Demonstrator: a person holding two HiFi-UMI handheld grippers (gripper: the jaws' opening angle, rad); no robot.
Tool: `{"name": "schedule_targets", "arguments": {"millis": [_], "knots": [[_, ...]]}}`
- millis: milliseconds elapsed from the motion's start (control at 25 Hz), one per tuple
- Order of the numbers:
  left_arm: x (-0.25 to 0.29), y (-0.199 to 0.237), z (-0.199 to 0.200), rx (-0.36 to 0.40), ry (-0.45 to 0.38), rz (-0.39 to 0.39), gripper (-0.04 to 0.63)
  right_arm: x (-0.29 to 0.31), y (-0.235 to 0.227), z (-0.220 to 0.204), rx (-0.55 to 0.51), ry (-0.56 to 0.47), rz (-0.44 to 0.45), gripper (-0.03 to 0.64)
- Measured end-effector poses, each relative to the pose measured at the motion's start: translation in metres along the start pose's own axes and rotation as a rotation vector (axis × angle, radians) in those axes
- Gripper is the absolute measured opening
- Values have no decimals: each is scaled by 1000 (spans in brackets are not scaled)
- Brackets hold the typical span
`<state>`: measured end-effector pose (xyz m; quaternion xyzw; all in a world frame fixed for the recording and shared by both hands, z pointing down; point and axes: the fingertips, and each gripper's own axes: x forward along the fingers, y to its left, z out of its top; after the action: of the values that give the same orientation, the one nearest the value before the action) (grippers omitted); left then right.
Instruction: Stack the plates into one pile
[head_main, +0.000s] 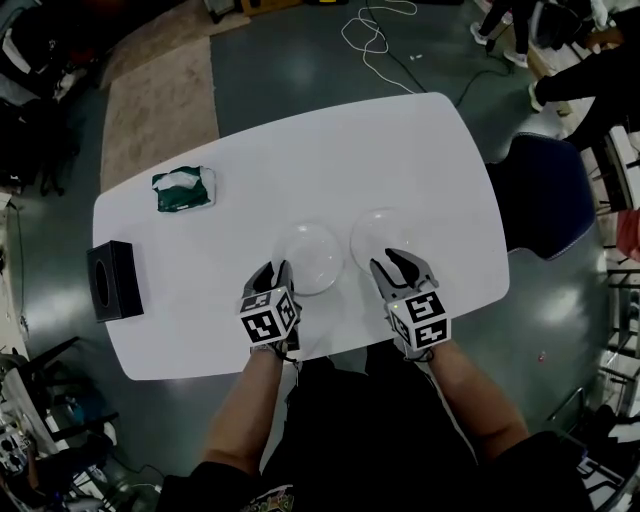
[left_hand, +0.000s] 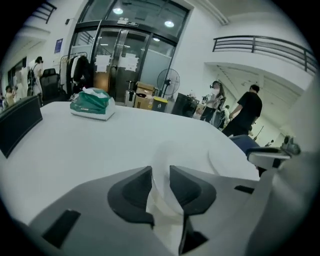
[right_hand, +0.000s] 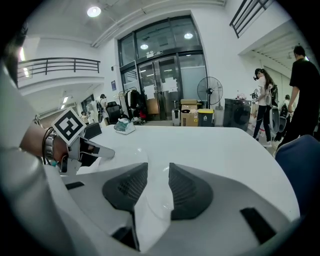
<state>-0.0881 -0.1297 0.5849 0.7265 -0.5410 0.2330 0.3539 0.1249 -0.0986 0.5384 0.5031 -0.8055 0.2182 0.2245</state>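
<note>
Two plates side by side on the counter (head_main: 300, 160): left gripper (head_main: 275, 271), jaws spread, straddles the left plate (head_main: 312, 255) at its near rim; right gripper (head_main: 391, 261) likewise straddles the right plate (head_main: 383, 232).

No words, brands or numbers can be read. Black-and-white square code markers (head_main: 268, 322) are shown on the cubes of the left gripper (head_main: 272, 275) and the right gripper (head_main: 397, 262). The sheets (left_hand: 129, 61) posted on the glass doors (left_hand: 150, 62) are too small to be read.
</note>
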Motion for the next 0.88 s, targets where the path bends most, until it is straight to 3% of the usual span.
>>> {"name": "schedule_targets", "arguments": {"millis": [320,720,880], "knots": [[-8,-5,-5,44,-17,44,164,-6,-8,4,-16,-16,15,149],[-17,-91,2,323,-103,-28,169,-15,-32,4,-32,-30,35,150],[-10,-130,-1,387,-109,-64,169,-20,-50,1,-32,-31,42,150]]}}
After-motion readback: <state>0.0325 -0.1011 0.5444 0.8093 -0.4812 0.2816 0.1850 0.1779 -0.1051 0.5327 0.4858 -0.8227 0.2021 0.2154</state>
